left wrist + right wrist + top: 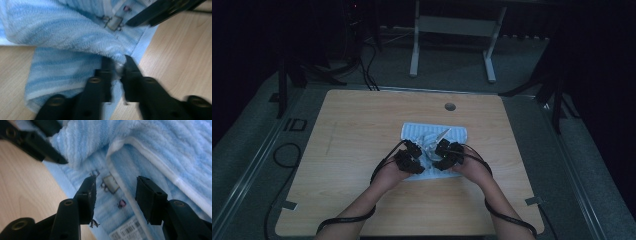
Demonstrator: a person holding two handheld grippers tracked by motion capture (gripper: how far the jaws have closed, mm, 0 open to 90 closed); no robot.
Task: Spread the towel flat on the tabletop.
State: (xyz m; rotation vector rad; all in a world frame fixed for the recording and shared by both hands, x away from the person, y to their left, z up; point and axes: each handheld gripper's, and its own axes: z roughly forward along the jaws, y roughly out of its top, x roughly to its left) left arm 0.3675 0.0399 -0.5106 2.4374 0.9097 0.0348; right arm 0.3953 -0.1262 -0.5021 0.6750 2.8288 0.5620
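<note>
Pinching ribbed blue terry towel point(75, 42) | left hand-held gripper point(117, 68) | woodgrain table point(352, 130)

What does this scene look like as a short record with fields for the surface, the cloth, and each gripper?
surface: wooden table with a round hole near its far edge
cloth: light blue striped towel, partly folded, printed label showing
left gripper: shut on a fold of the towel
right gripper: open, jaws poised over the towel's white hem
hands: both at the towel's near edge
</note>
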